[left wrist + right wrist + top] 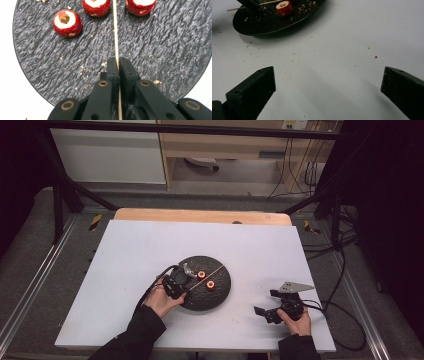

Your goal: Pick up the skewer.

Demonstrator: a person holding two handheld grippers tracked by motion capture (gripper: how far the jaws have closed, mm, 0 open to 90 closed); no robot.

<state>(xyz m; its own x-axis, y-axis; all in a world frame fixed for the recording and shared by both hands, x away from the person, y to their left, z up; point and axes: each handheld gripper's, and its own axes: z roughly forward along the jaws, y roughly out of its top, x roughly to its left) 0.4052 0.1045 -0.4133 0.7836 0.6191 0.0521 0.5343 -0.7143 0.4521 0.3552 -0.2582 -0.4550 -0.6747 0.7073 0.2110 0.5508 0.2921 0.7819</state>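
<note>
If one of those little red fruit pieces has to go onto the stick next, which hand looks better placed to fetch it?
Probably the right. The right gripper is open, holding nothing, beside the black plate. The left gripper is shut on the skewer, so it is busy; the fruit pieces lie just ahead.

The right gripper [328,92] has its two black fingers [252,92] spread wide apart, one at each lower corner, with nothing between them but bare white tabletop [352,37]. Crumbs [293,60] and one small red speck [375,57] lie scattered on that surface. At upper left sits a dark round plate [269,25], also dusted with crumbs. On it rests a red slice [284,8] with a pale cut face turned up. A thin skewer [252,5] runs past the plate's far edge, apparently pinched by a dark shape [249,3] at the top, too cropped to make out.
</note>
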